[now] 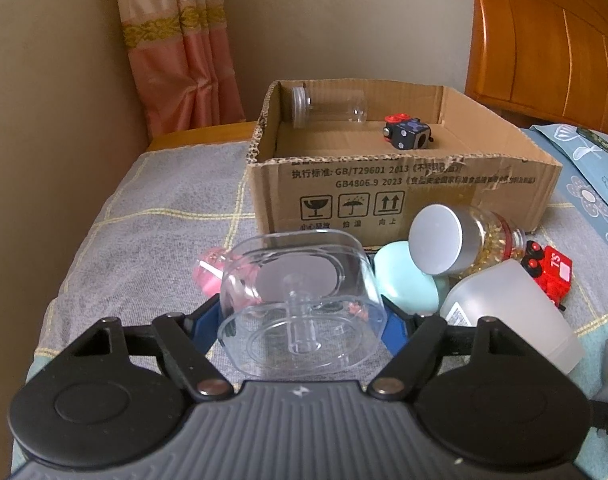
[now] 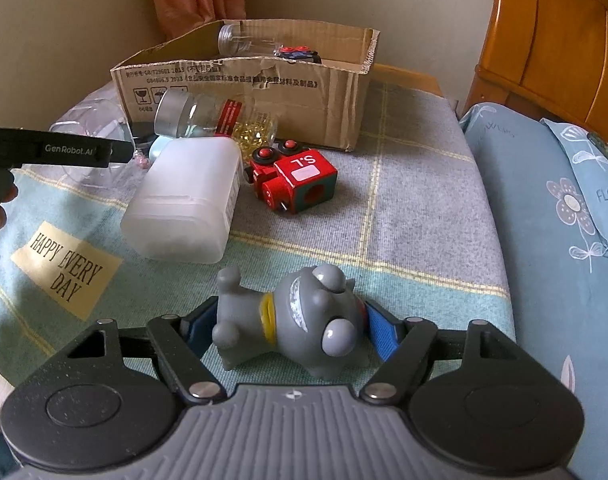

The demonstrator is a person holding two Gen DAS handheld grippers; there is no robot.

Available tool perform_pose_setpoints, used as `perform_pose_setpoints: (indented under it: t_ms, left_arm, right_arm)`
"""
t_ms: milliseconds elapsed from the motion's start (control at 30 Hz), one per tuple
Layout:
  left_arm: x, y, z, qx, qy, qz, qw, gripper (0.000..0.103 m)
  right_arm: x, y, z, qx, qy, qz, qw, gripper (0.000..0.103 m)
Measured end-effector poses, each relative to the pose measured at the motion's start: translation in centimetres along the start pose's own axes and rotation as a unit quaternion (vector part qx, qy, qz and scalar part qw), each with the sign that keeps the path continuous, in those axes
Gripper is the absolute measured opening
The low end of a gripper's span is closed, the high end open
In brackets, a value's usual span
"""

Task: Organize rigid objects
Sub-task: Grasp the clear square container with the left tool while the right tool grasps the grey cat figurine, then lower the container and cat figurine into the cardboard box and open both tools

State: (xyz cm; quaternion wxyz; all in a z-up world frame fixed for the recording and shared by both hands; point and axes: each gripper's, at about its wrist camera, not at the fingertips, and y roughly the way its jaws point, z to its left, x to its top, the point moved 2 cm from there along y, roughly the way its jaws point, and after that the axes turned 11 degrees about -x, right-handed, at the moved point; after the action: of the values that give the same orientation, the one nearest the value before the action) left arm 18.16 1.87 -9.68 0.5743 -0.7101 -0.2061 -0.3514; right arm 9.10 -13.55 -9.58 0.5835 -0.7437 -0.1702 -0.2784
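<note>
While the cardboard box [image 1: 404, 196] in the upper middle of the left wrist view already holds a clear jar [image 1: 328, 106] and a dark toy block [image 1: 408, 132], the step in hand looks like pickup: the left gripper [image 1: 304, 316] has its fingers closed against a clear plastic container [image 1: 299, 300] at lower centre. In the right wrist view, the right gripper [image 2: 291, 328] has its blue pads touching both sides of a grey toy figure [image 2: 295, 320] lying on the blanket [image 2: 424, 216]. Next, I judge, each must lift over the box's near wall, past the pill bottle [image 2: 215, 120], the frosted bottle [image 2: 187, 200] and the red toy train [image 2: 295, 178].
</note>
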Motion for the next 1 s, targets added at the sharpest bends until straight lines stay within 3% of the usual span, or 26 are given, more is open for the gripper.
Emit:
perform_pose_setpoints:
  t_ms: [533,1000]
  left_arm:
    - [1.2,-1.3,0.8,-0.032,0.043,0.026,0.9982,0.077]
    - [3.1,-3.8,1.1,-0.085,0.086,0.08,0.9895,0.077]
  right_arm:
    - [0.9,-1.0,-0.5,0.013,-0.058,-0.006,0.998,0.078]
    - [3.8,-2.4,-2.3,0.052,-0.072,-0.015,0.996,0.078]
